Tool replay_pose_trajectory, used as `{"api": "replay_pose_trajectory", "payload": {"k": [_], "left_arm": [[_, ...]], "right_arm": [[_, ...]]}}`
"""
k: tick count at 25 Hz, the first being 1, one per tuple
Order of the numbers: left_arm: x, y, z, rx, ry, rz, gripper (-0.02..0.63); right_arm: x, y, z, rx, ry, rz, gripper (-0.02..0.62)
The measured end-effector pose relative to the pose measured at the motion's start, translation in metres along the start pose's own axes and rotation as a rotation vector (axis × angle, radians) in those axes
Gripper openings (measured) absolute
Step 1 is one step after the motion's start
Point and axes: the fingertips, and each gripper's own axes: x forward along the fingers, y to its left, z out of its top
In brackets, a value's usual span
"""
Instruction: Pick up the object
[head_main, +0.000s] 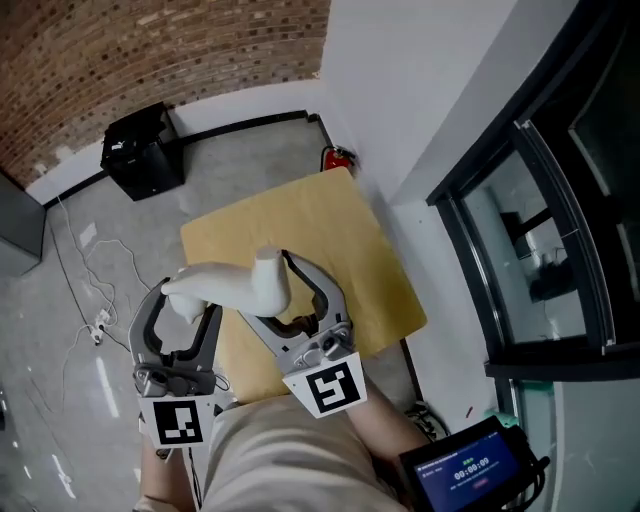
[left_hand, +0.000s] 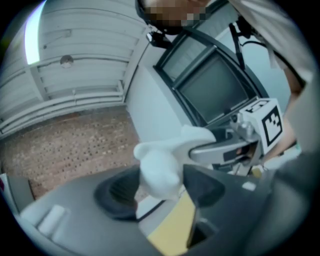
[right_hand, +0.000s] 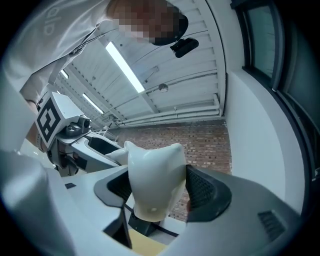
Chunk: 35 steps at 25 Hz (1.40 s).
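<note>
White object (head_main: 235, 283) clamped in both hand-held grippers (head_main: 188, 300) (head_main: 268, 285) above table (head_main: 335, 225).

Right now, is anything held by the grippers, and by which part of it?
Yes, both hold one white object. The left gripper is shut on its narrower end, and the right gripper is shut on its wider end.

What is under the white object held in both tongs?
The wooden tabletop lies below the white object. The patch straight beneath is covered by the object itself.
</note>
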Motion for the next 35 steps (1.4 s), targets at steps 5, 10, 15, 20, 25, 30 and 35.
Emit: {"api": "replay_pose_trajectory", "payload": {"k": [5, 10, 15, 20, 25, 30, 35], "left_arm": [[0.012, -0.012, 0.012, -0.002, -0.001, -0.002, 0.275], [0.019, -0.02, 0.02, -0.009, -0.013, -0.007, 0.275], [0.019, -0.02, 0.023, -0.02, -0.017, -0.004, 0.275], [0.018, -0.019, 0.021, -0.003, -0.011, -0.001, 0.275], [0.023, -0.021, 0.021, 0.009, -0.001, -0.003, 0.275], [0.023, -0.022, 0.022, 0.015, -0.003, -0.005, 0.275], [0.024, -0.023, 0.021, 0.015, -0.004, -0.007, 0.275]], "right_arm": [[-0.012, -0.019, 0.004, -0.026, -0.013, -0.019, 0.322], [-0.018, -0.029, 0.005, -0.029, -0.013, -0.023, 0.322], [-0.019, -0.031, 0.005, -0.027, -0.014, -0.027, 0.322], [-0.017, -0.029, 0.006, -0.028, -0.015, -0.023, 0.321], [-0.017, -0.033, 0.001, -0.021, -0.004, -0.023, 0.321], [-0.018, -0.035, 0.002, -0.017, -0.008, -0.027, 0.321], [-0.018, -0.035, 0.0, -0.02, -0.003, -0.025, 0.321]]}}
